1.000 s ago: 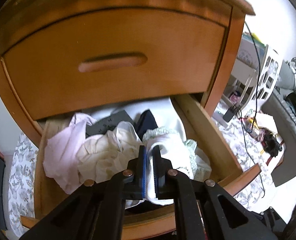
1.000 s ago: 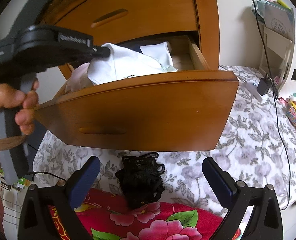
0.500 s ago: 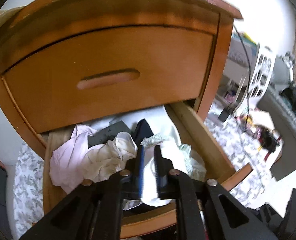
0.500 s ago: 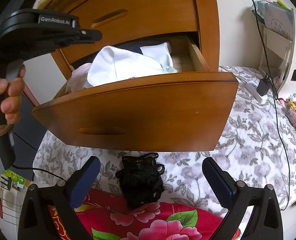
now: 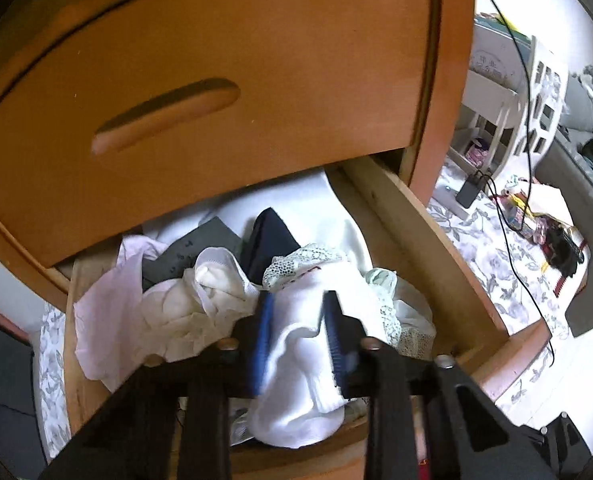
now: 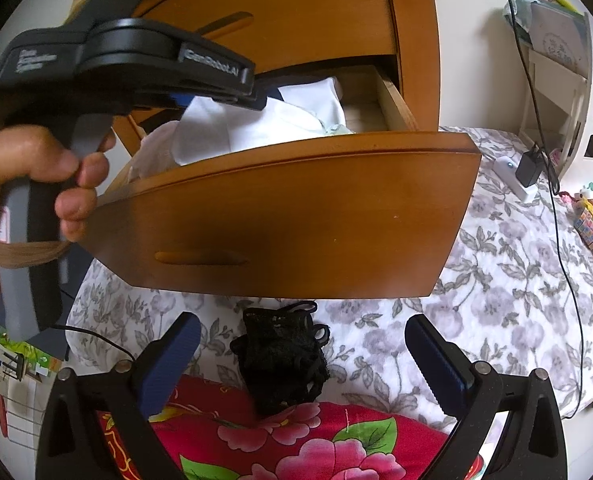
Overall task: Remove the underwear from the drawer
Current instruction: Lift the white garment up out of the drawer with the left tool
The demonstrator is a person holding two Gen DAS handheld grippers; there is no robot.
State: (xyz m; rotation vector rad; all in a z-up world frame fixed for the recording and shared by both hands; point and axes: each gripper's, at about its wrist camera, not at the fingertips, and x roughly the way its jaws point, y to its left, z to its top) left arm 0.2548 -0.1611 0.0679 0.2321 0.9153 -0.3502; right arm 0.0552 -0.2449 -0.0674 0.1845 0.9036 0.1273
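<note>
The lower wooden drawer is pulled out and stuffed with clothes. In the left wrist view my left gripper reaches down into it. A thick fold of white underwear bulges between its blue pads, and the jaws are closing on it. Cream and pink garments lie to its left. In the right wrist view the left gripper sits over the white underwear above the drawer front. My right gripper hangs open over a black lace underwear lying on the bed.
The upper drawer is closed just above the open one. A floral sheet and a red flowered blanket cover the bed. A cable and charger lie to the right, beside a white shelf.
My left gripper let go of its thin pinch, pushed lower and deeper into the drawer, and now has a thicker fold of white cloth between its jaws. The right gripper has not moved.
</note>
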